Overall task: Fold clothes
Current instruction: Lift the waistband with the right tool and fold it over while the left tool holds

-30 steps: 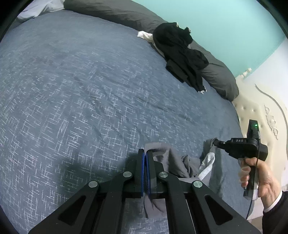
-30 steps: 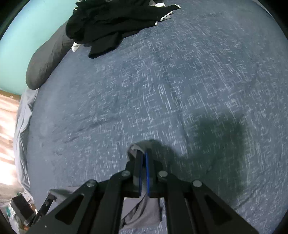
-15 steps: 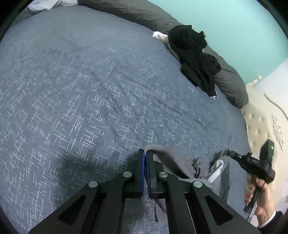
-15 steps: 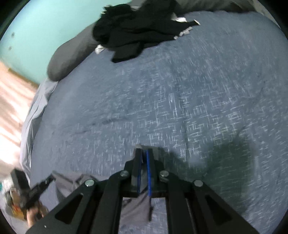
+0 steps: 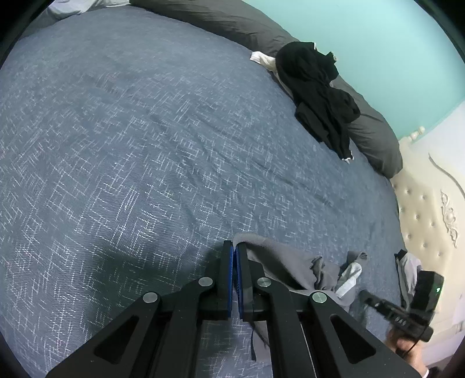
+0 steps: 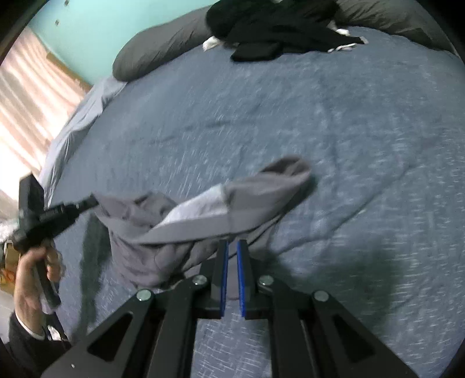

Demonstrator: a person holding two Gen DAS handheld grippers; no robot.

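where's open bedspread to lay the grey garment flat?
The wide middle of the blue bedspread is bare, bordered by the dark grey pillows at the far edge and the grey garment near the tools. It is crowded at the black clothes pile on the pillows, towards the cream headboard.

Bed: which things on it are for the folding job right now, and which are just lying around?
For the job: grey garment, left gripper, right gripper.

Just lying about for now: black clothes, white cloth beside them, dark pillow.
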